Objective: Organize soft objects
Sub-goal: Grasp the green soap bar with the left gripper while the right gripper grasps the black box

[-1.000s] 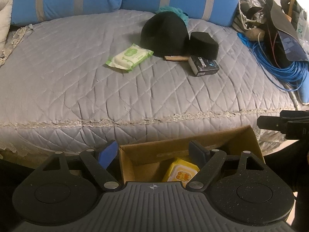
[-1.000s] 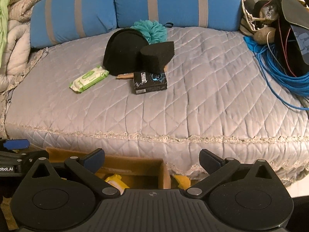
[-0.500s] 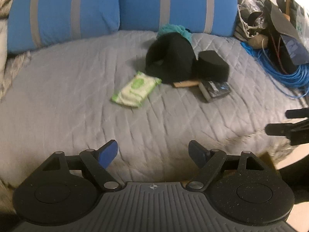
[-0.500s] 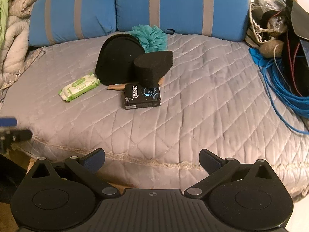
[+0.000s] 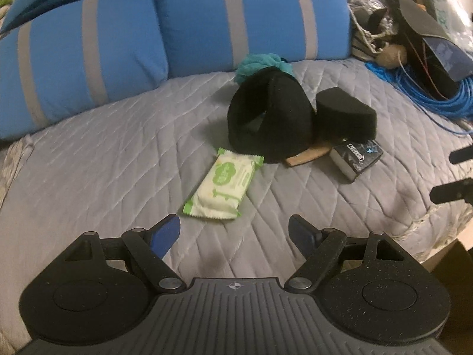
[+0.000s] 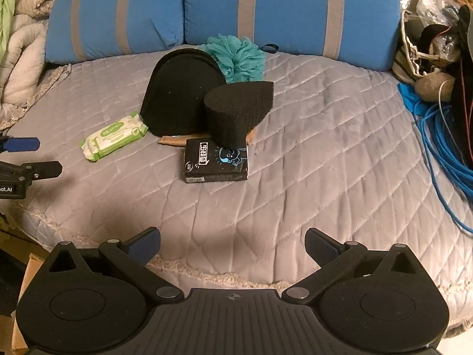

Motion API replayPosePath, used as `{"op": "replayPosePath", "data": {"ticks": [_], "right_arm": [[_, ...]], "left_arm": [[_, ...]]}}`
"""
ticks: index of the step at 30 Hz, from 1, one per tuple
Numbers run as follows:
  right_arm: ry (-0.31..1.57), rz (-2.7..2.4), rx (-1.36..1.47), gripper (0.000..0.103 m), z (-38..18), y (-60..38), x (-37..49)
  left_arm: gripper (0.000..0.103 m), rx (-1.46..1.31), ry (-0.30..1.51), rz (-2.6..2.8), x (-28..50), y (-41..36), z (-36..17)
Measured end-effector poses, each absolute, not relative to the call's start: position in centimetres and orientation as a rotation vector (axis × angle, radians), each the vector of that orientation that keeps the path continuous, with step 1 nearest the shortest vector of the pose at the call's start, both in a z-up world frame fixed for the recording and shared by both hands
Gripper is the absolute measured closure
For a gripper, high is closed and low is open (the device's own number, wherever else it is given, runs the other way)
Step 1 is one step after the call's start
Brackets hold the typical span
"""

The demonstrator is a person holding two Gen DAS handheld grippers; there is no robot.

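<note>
On the grey quilted bed (image 5: 88, 162) lies a green-and-white wipes pack (image 5: 223, 187) (image 6: 113, 139). Behind it stands a black felt pouch (image 5: 270, 118) (image 6: 180, 94), with a teal bath pouf (image 5: 260, 63) (image 6: 238, 56) at its back. A black wedge sponge (image 5: 346, 112) (image 6: 238, 112) rests on a black tissue pack (image 5: 356, 155) (image 6: 217, 161). My left gripper (image 5: 235, 232) hangs open just short of the wipes pack, nothing between its fingers. My right gripper (image 6: 232, 244) is open above the bed's front edge, empty.
Blue striped pillows (image 6: 266, 9) line the back of the bed. A coil of blue cable (image 6: 437, 148) and a heap of bags and cords (image 5: 414, 29) crowd the right side. Rolled blankets (image 6: 20, 44) lie at the left. A cardboard box corner (image 6: 26, 272) shows low left.
Both grippers have moved forward from over the cardboard box to above the bed. The left one now faces the wipes pack closely; the box has dropped out of its view.
</note>
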State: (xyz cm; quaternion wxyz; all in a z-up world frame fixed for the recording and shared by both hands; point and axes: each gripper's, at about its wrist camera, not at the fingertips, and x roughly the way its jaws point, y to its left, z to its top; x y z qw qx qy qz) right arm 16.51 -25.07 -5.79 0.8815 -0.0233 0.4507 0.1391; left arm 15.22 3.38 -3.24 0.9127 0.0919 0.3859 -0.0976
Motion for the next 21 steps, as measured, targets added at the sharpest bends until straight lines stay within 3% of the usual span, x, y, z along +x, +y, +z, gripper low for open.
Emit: {"op": "replayPosePath", "data": {"ticks": [11,21], "right_arm": [[0.932,0.302,-0.137,0.000,-6.8,-23.4,18.9],[0.936,0.344,-0.185,0.000,-8.1,-21.5,21.7]], "left_arm": [[0.022,0.342,0.762,-0.303,18.6,2.4,-5.3],[0.022,0.343,0.846,-0.320,22.4,3.2,-7.6]]}}
